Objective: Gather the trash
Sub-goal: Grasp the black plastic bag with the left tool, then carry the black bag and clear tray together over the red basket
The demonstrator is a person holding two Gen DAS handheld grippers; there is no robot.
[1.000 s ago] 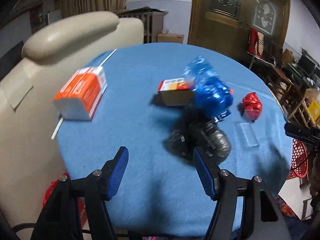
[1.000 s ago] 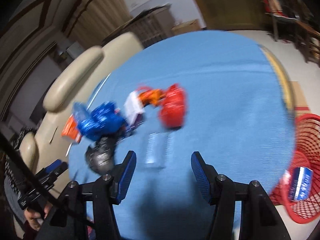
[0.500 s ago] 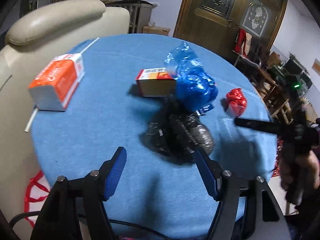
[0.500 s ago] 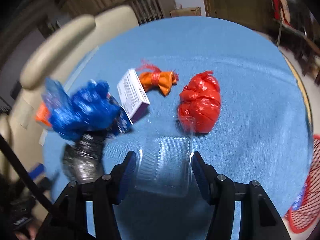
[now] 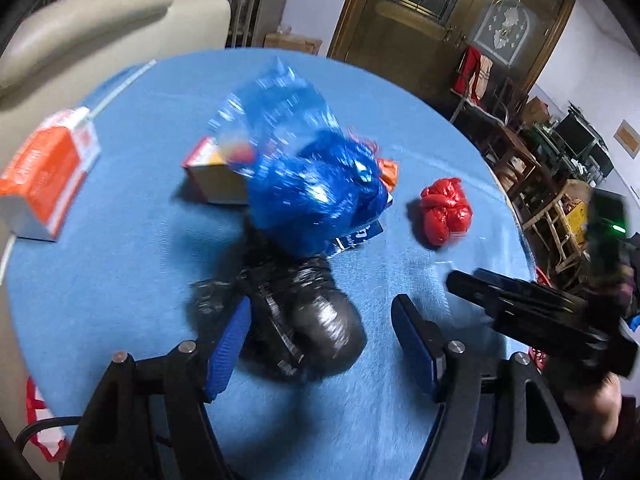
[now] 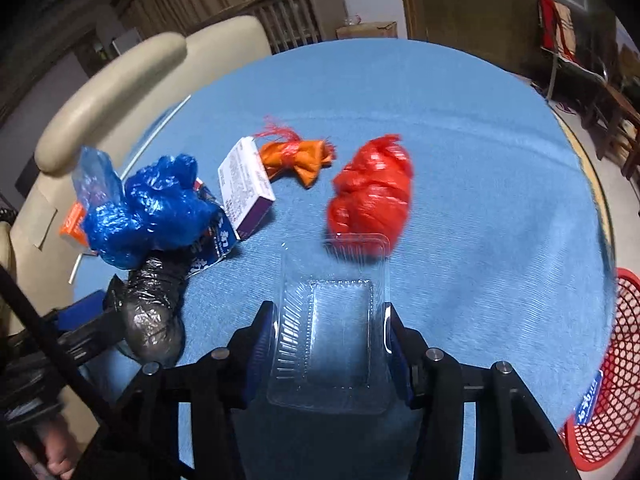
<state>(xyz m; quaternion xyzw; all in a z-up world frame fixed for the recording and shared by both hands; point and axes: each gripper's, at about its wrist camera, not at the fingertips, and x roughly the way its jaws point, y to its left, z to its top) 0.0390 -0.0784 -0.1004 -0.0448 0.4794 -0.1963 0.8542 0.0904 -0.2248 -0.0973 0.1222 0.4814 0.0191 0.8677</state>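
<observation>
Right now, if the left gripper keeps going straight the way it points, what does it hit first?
Most likely the crumpled black plastic bag: it lies on the blue tablecloth just ahead of the open left gripper, partly between its fingers. The blue plastic bag sits beyond it. Blur leaves depth uncertain.

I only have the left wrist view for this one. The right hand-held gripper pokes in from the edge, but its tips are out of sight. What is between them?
Observer: A clear plastic tray sits between the fingers of the right hand-held gripper. Its jaws have just been closing, and the pads meet the tray's long edges.
Operator: I can't make out a bin. Where would it go?
Observer: A red mesh basket stands on the floor past the right edge of the table, with a blue-and-white packet in it.
Operator: What's the orange scrap behind the blue bag?
Observer: A knotted orange bag, lying near a white and purple box.
</observation>
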